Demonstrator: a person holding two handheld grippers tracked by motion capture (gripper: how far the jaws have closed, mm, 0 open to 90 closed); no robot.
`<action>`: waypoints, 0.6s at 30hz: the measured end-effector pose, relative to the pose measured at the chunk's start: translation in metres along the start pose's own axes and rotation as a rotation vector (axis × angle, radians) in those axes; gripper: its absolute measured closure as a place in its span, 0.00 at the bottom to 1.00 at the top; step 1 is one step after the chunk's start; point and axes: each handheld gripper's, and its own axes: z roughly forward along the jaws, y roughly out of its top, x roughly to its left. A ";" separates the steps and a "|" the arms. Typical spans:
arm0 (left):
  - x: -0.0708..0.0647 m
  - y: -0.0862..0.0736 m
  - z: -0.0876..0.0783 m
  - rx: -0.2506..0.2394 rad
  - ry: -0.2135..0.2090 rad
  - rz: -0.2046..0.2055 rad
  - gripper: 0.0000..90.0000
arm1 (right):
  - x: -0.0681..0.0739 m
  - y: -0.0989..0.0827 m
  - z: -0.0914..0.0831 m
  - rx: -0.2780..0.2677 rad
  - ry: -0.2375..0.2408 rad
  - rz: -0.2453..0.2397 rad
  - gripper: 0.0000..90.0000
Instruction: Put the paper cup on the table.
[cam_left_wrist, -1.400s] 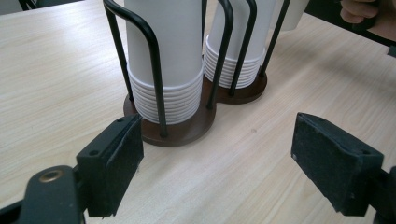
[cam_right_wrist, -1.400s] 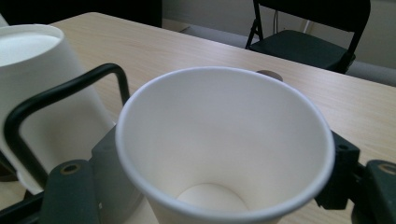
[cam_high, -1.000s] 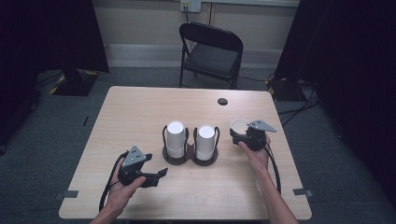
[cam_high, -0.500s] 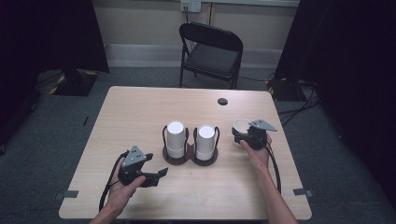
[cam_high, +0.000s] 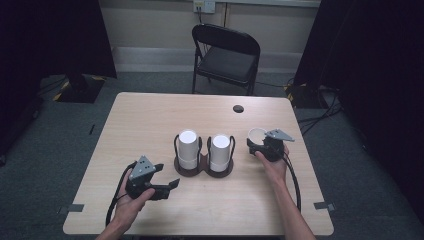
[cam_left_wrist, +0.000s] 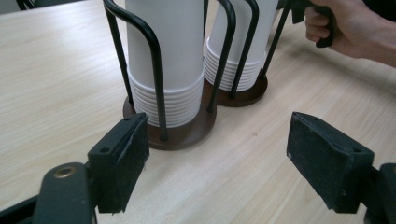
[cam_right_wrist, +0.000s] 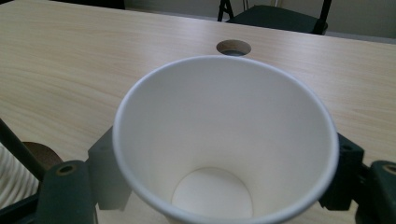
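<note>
A white paper cup (cam_high: 257, 134) (cam_right_wrist: 224, 140) stands upright, mouth up, between the jaws of my right gripper (cam_high: 255, 144) (cam_right_wrist: 224, 182) at the table's right. The pads sit against its sides below the rim, and the jaws have just been opening a little. Two stacks of white cups (cam_high: 188, 147) (cam_high: 220, 150) stand upside down in black wire holders on round brown bases in the middle of the table. My left gripper (cam_high: 167, 176) (cam_left_wrist: 215, 158) rests near the front left, open and empty, pointing at the nearer stack (cam_left_wrist: 163, 60).
The light wooden table (cam_high: 150, 120) has a round cable hole (cam_high: 238, 108) (cam_right_wrist: 233, 47) at the back right. A black folding chair (cam_high: 227, 55) stands behind the table. The right hand (cam_left_wrist: 345, 28) is in the left gripper view beyond the second stack (cam_left_wrist: 238, 46).
</note>
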 end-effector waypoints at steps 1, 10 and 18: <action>0.000 0.000 0.000 0.000 0.004 -0.003 0.23 | 0.000 0.000 0.000 0.005 0.000 -0.002 0.25; 0.001 0.002 -0.006 -0.038 0.022 -0.007 0.23 | -0.001 -0.001 0.000 0.028 0.016 0.018 0.20; 0.002 0.002 -0.005 -0.037 0.025 -0.009 0.23 | -0.004 -0.007 0.003 0.084 0.041 0.051 0.15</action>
